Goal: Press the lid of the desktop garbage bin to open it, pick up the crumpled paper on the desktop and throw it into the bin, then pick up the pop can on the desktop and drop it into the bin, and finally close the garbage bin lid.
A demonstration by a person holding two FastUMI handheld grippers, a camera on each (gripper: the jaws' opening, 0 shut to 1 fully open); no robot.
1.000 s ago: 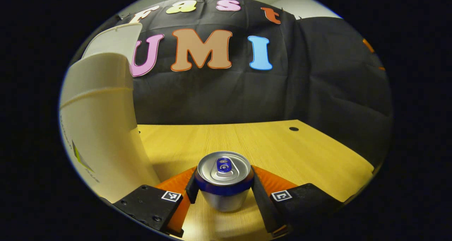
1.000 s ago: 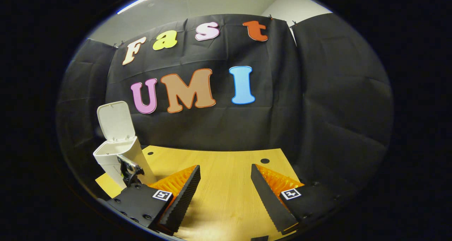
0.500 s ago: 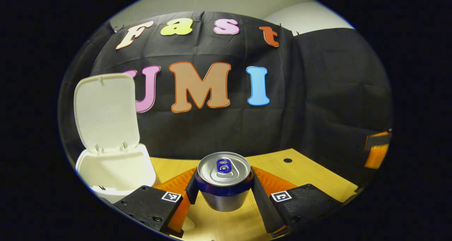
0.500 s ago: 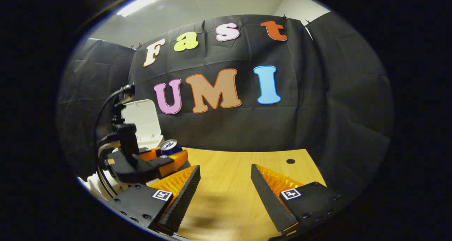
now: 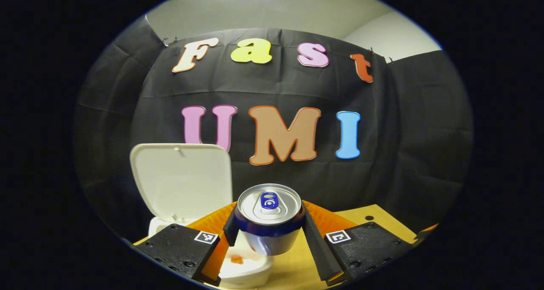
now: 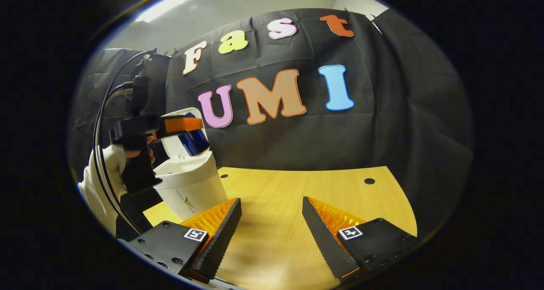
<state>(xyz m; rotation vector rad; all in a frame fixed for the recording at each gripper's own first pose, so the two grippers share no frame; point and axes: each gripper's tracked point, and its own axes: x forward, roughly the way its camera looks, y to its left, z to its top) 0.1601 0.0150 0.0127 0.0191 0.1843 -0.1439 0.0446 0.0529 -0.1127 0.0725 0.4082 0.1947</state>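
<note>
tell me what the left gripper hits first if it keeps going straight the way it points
Probably the bin's raised lid, or the black cloth wall beside it; depth is unclear. The left gripper holds the can over the open bin.

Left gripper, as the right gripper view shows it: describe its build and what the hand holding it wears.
The left gripper has a black pistol-style handle and body with an orange front section. Black cables loop from its top rear down past the hand, which comes out of a white sleeve.

The bench [image 6: 297, 205] is a yellow wood-grain top with two small dark round holes in it, one near its far right corner [image 6: 369, 181] and one near the far edge just beside the bin. The white garbage bin [image 6: 191, 190] stands on it near the left edge, its lid [image 5: 182, 181] raised upright.
</note>
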